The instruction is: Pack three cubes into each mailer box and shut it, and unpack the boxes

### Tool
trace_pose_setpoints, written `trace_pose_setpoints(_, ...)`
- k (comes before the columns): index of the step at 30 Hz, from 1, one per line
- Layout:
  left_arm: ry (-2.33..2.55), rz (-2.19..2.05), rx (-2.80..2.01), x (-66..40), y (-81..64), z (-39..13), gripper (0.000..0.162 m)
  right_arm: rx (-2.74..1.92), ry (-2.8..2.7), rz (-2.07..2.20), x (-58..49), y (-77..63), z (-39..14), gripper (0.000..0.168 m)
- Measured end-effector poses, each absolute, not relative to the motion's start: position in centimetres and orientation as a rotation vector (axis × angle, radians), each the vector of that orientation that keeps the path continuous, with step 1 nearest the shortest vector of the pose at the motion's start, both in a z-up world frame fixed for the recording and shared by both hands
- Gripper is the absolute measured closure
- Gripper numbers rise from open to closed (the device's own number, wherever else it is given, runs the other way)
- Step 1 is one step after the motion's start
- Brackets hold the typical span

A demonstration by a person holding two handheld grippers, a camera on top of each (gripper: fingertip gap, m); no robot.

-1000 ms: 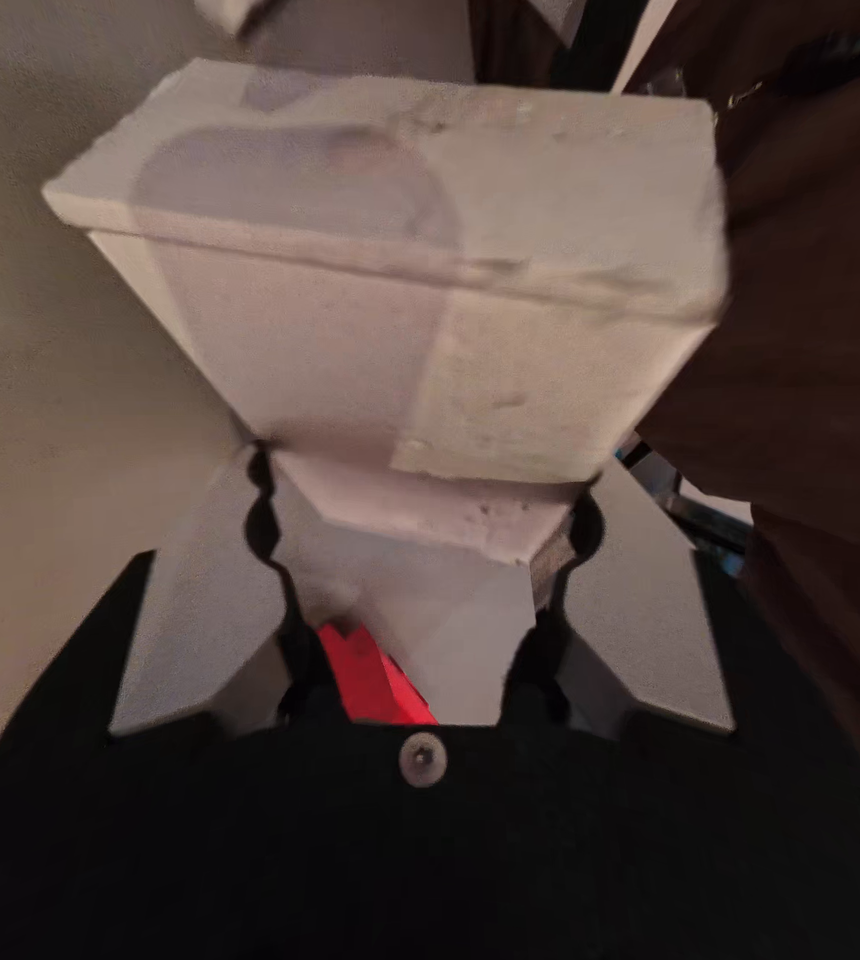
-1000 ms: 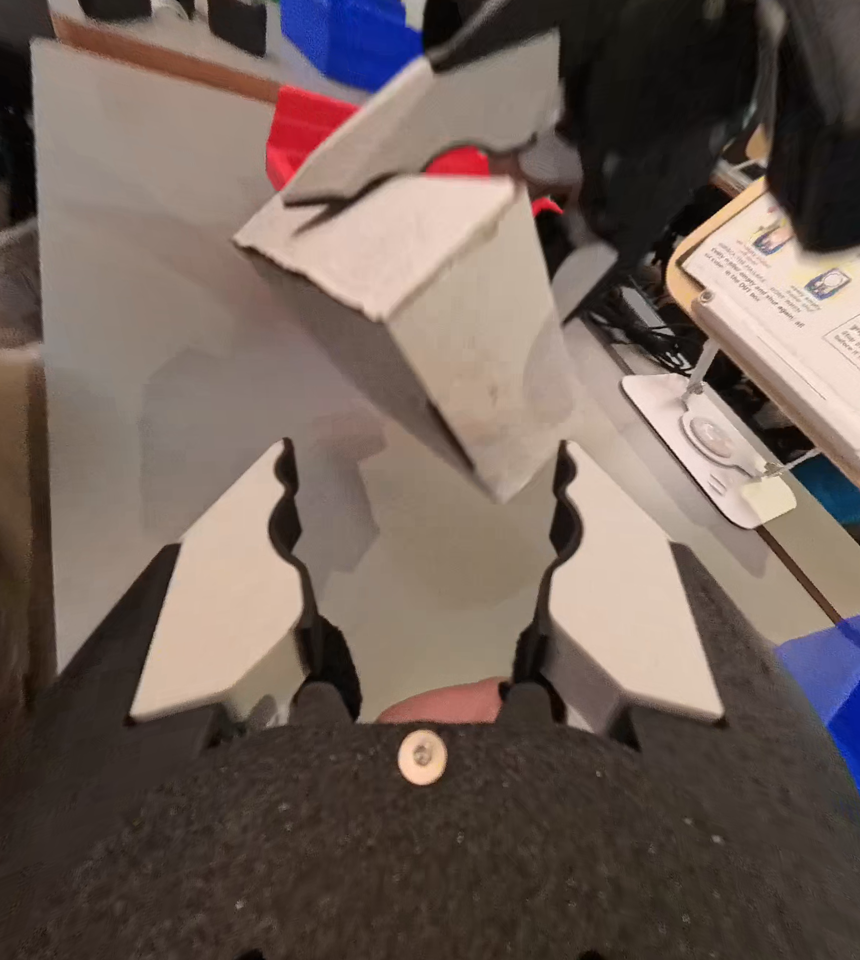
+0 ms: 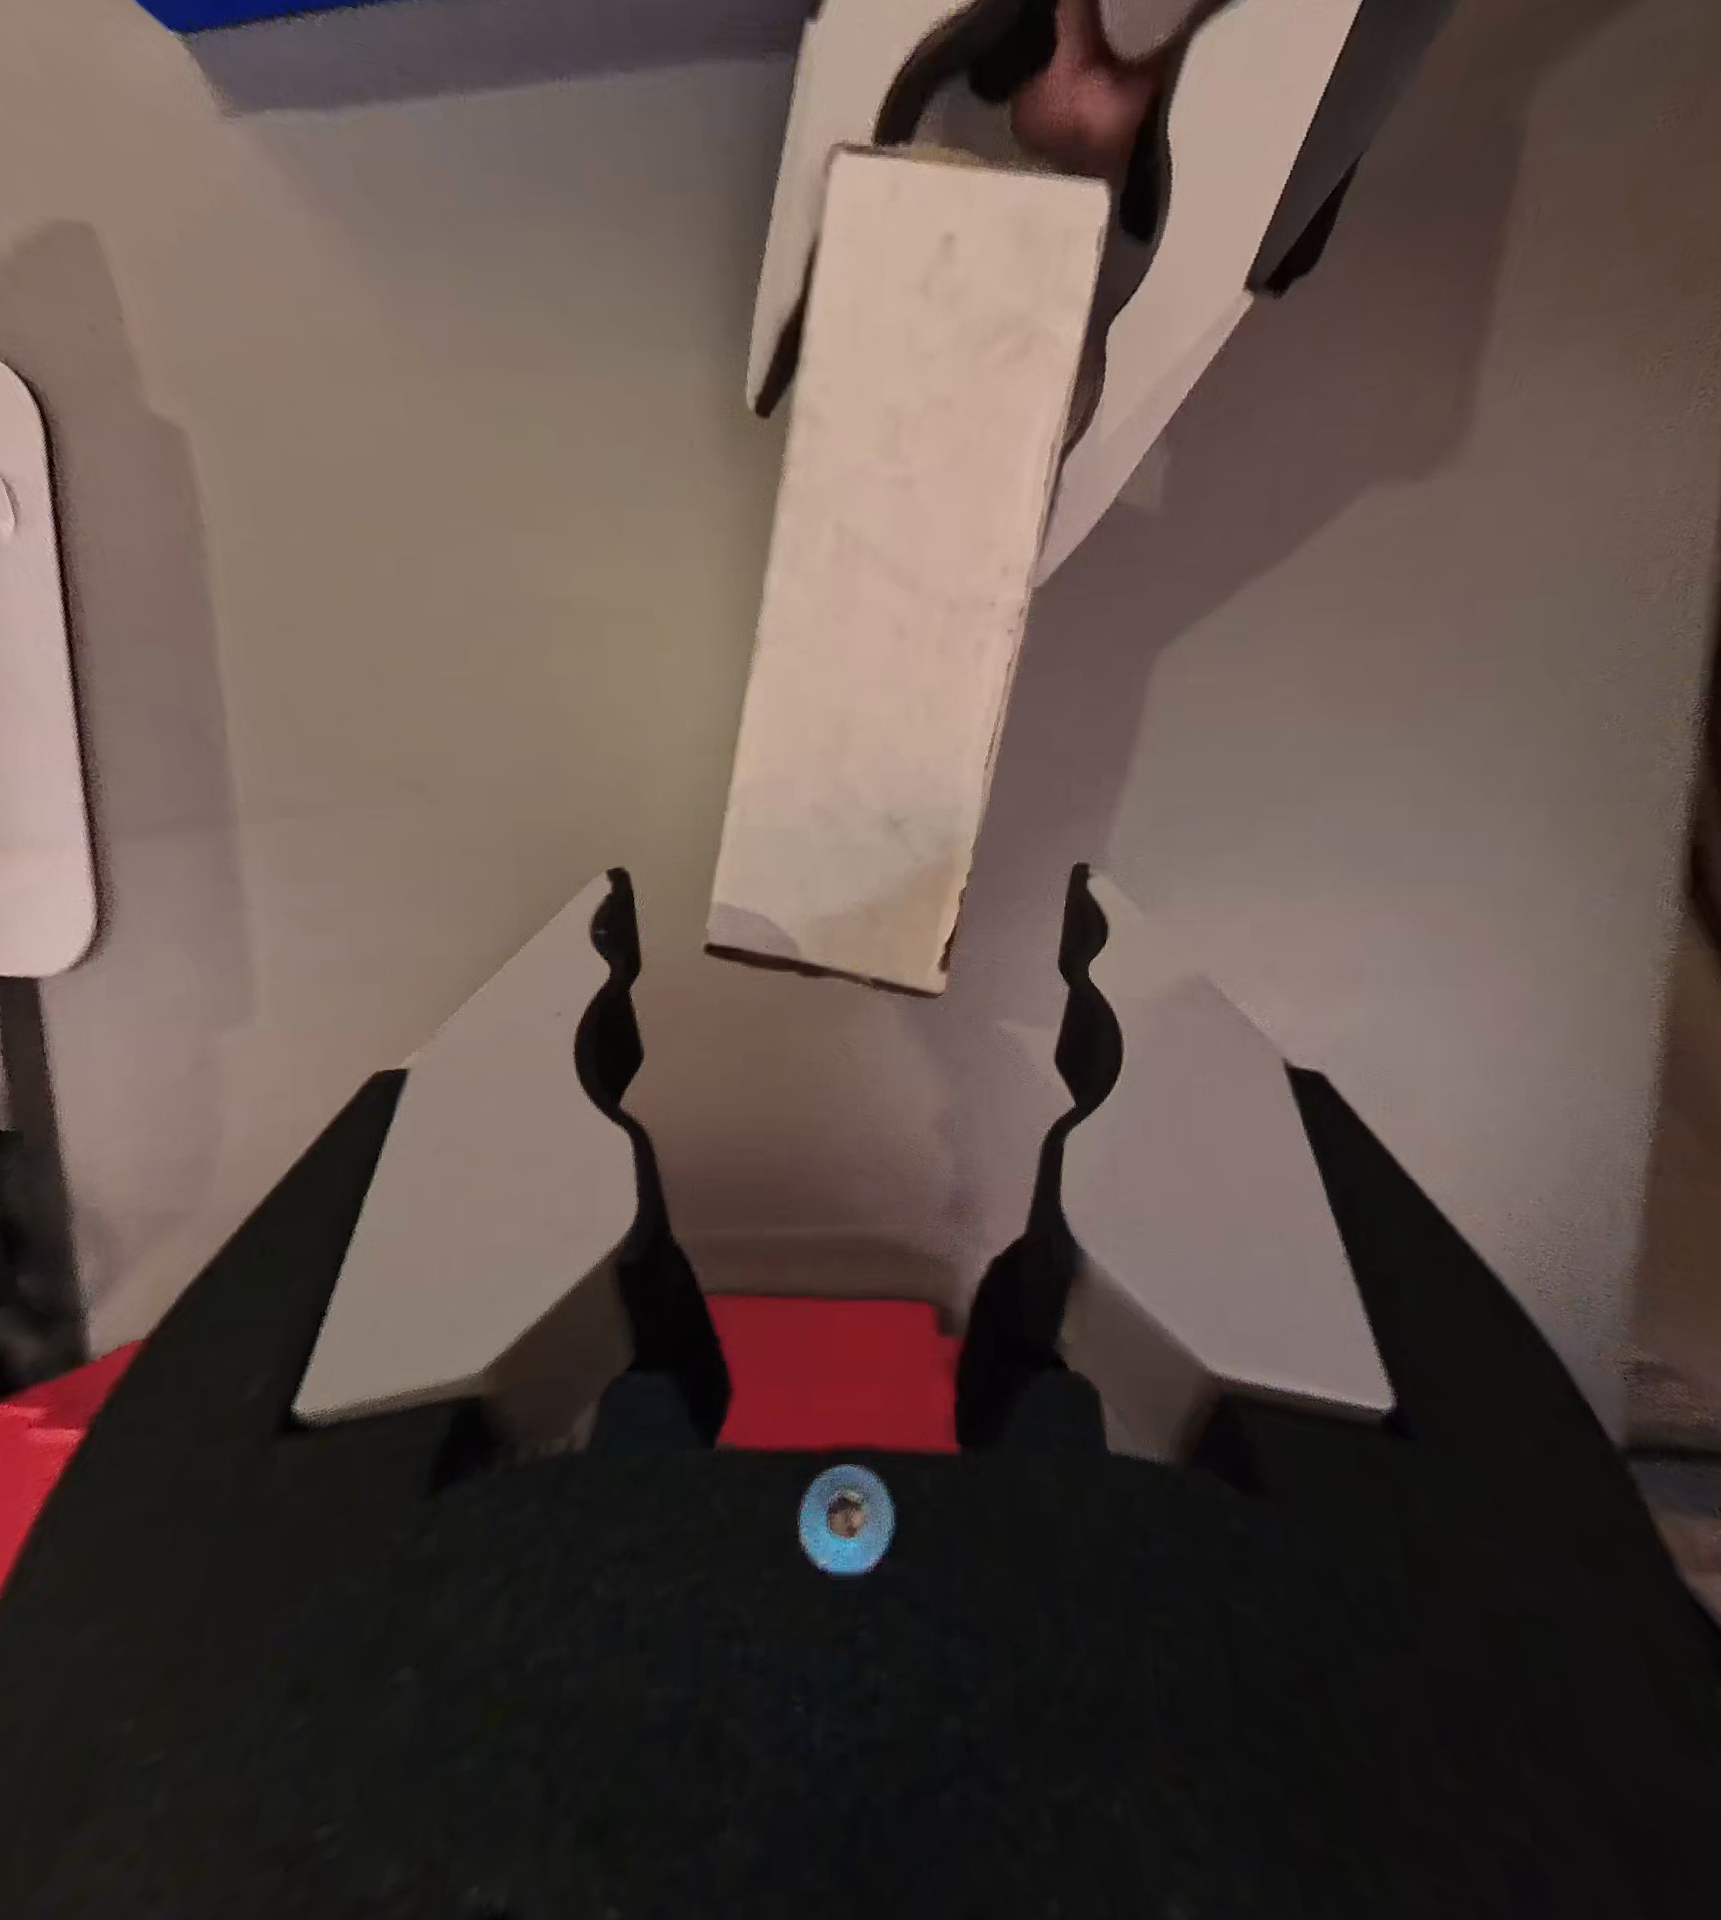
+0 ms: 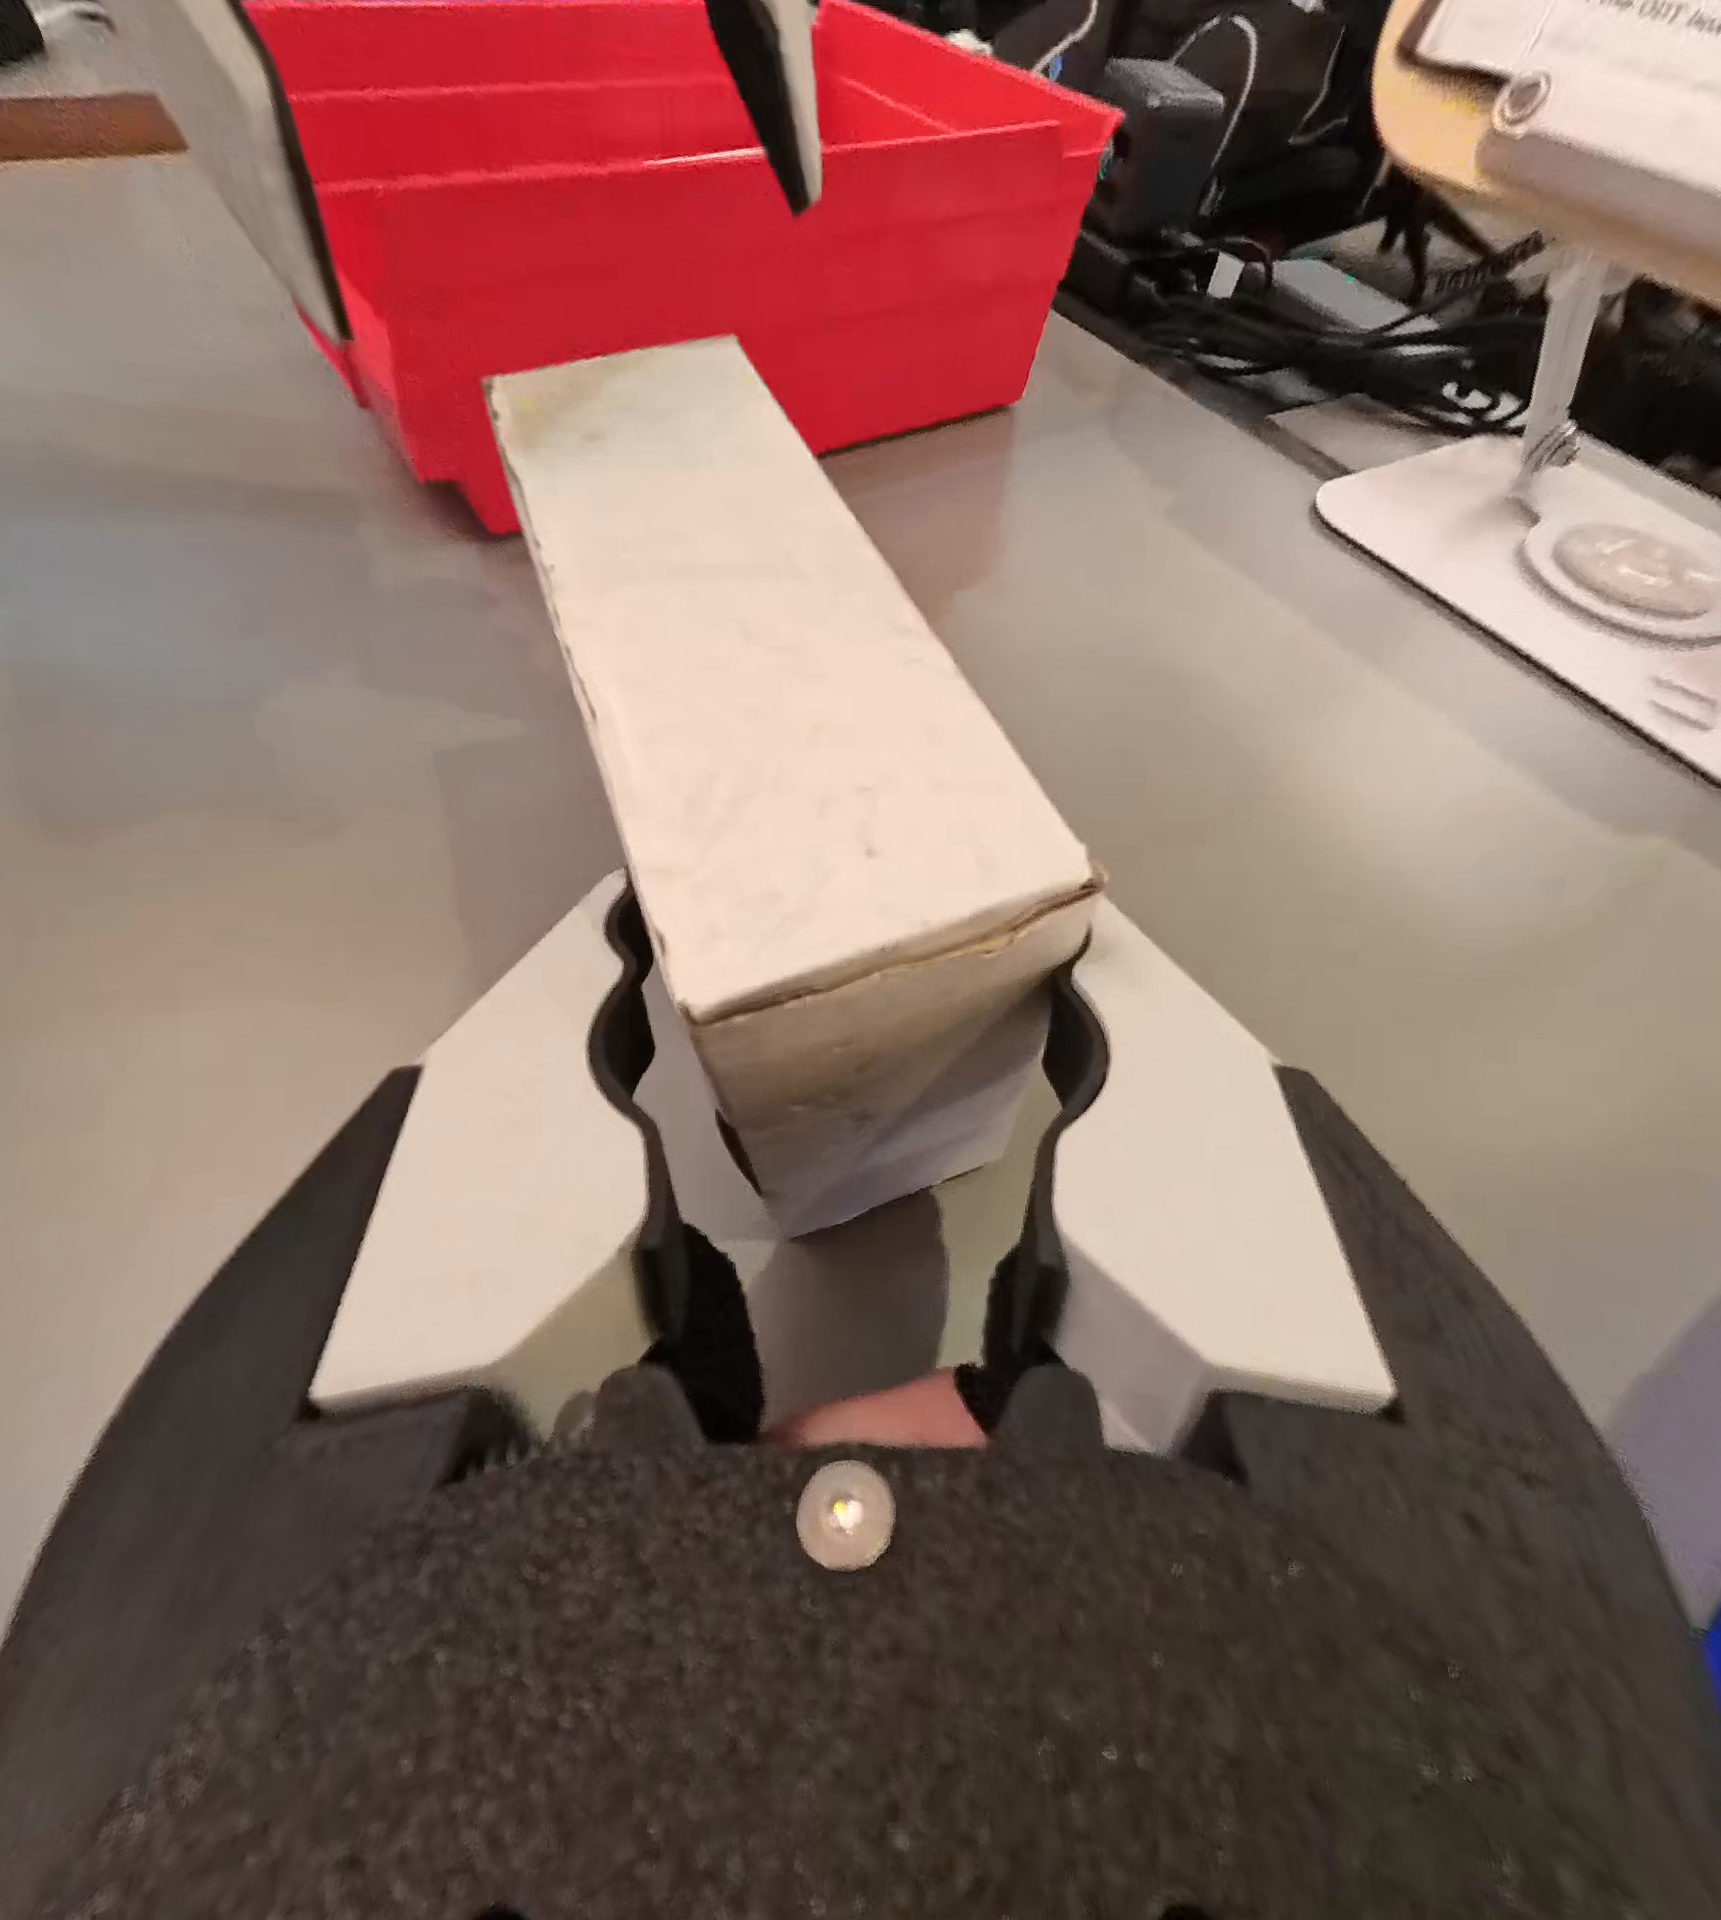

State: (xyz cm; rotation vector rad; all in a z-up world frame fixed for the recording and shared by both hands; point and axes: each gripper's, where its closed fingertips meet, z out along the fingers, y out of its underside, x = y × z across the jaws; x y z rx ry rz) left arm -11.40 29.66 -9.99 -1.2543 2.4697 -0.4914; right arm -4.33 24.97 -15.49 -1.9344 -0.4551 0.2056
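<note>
Your right tongs (image 4: 861, 935) are clamped on the near end of the mailer box (image 4: 773, 686). It's a long white carton, flaps shut at the end you hold, and it runs from frame centre up toward the red bin (image 4: 690, 281). In the right wrist view its far end overlaps the bin's front wall; I can't tell whether they touch. Whether the box bottom rests on the grey counter (image 4: 160, 779) or is lifted clear, I can't tell either.

Your left tongs (image 3: 845, 904) are spread apart with nothing between them. In the left wrist view the same mailer box (image 3: 897, 582) sits just above the tips, running from centre to upper centre and tilted slightly right at the top. Its near end is close to the tips, but there's a visible gap, so no contact. The right tongs (image 3: 949, 156) grip the far end at top centre.

In the right wrist view the left tongs' tips (image 4: 523, 177) show at the top edge, in front of the red bin, finger tips well apart.

The red bin (image 3: 835, 1371) also shows low in the left view, behind the tongs' base. A white stand base (image 4: 1583, 613) sits on the counter at right of the right view, with cables (image 4: 1282, 312) behind it. No cubes visible in either view.
</note>
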Motion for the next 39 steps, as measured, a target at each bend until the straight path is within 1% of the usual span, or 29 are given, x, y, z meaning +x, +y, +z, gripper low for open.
trace_pose_setpoints(4, 2.525, -0.275, -1.103, -9.8, 31.1, -12.1, 0.090, -1.960, -0.394, 0.232, -4.2, 26.1, -15.7, 0.091)
trace_pose_setpoints(8, 2.645, -0.269, -1.093, -10.3, 30.9, -13.2, 0.106, -1.954, -0.401, 0.234, -4.3, 26.1, -15.7, 0.093)
trace_pose_setpoints(16, 2.768, -0.281, -1.118, -11.2, 30.7, -12.9, 0.108, -1.946, -0.447, 0.240, -4.7, 26.1, -15.6, 0.094)
trace_pose_setpoints(31, 2.910, -0.667, -1.428, -11.0, 30.8, -12.1, 0.114, -1.924, -0.447, 0.308, -4.8, 26.4, -15.7, 0.095)
trace_pose_setpoints(34, 2.844, -0.624, -1.369, -10.8, 30.8, -12.2, 0.113, -1.928, -0.436, 0.302, -4.6, 26.6, -15.7, 0.095)
trace_pose_setpoints(38, 2.664, -0.460, -1.192, -10.4, 31.2, -11.5, 0.112, -1.939, -0.430, 0.309, -4.6, 26.6, -15.7, 0.095)
trace_pose_setpoints(39, 2.606, -0.410, -1.134, -10.2, 31.3, -11.2, 0.114, -1.941, -0.428, 0.310, -4.5, 26.6, -15.7, 0.095)
